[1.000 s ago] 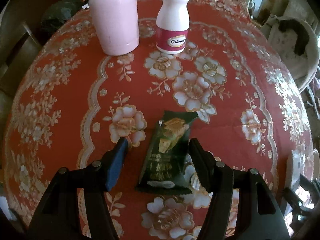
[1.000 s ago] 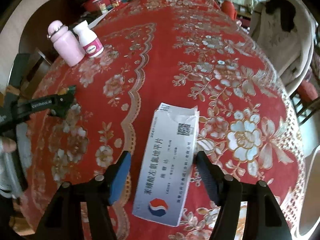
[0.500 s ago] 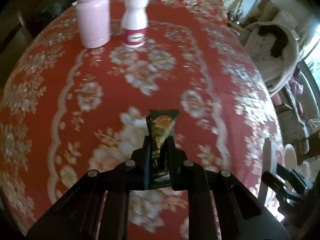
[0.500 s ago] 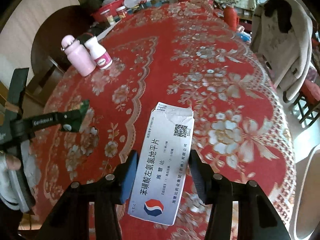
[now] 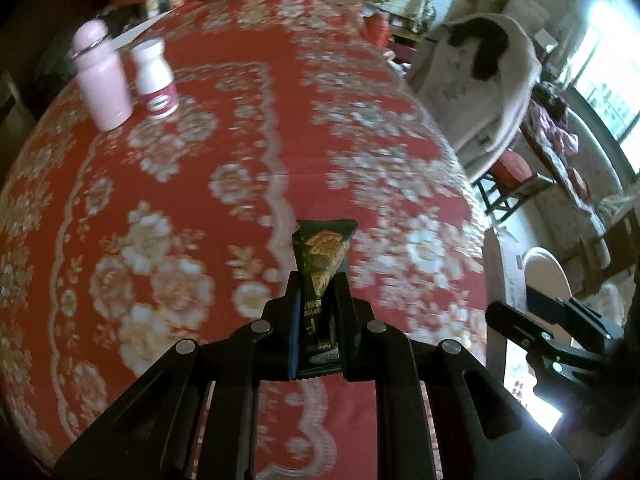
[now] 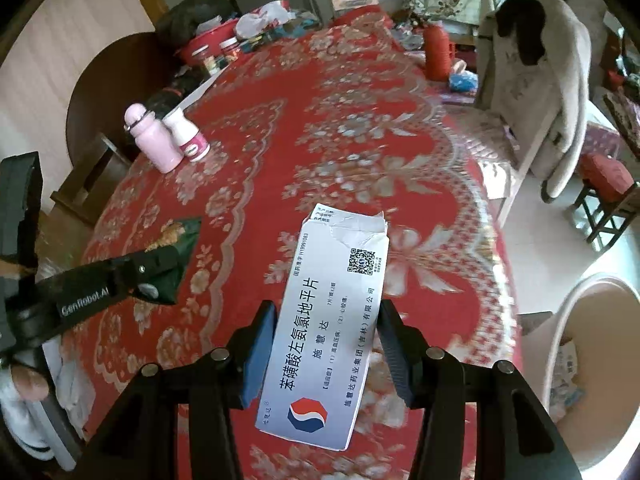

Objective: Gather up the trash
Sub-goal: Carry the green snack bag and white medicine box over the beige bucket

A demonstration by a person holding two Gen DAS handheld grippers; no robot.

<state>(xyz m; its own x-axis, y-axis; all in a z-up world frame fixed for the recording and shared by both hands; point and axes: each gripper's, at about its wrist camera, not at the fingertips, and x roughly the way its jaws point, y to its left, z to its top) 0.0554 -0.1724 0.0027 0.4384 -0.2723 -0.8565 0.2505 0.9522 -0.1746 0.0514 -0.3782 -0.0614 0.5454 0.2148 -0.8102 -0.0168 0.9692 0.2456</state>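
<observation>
My left gripper (image 5: pixel 318 280) is shut on a dark green snack wrapper (image 5: pixel 322 256) and holds it above the red floral tablecloth (image 5: pixel 180 184). From the right wrist view the left gripper (image 6: pixel 160 268) and the wrapper (image 6: pixel 182 240) show at the left. My right gripper (image 6: pixel 326 316) is shut on a flattened white medicine box (image 6: pixel 332 312) with a torn top and holds it off the table. The right gripper's fingers (image 5: pixel 520 324) show at the right edge of the left wrist view.
A pink bottle (image 5: pixel 102 80) and a white pill bottle (image 5: pixel 154 78) stand at the table's far left. Jars and clutter (image 6: pixel 224 44) sit at the far end. A chair with a draped coat (image 6: pixel 536 92) stands right. A pale bin (image 6: pixel 596 364) is at the lower right.
My left gripper closed on the green wrapper and lifted it off the cloth. My right gripper closed on the white box and raised it. Both have pulled back from the table.
</observation>
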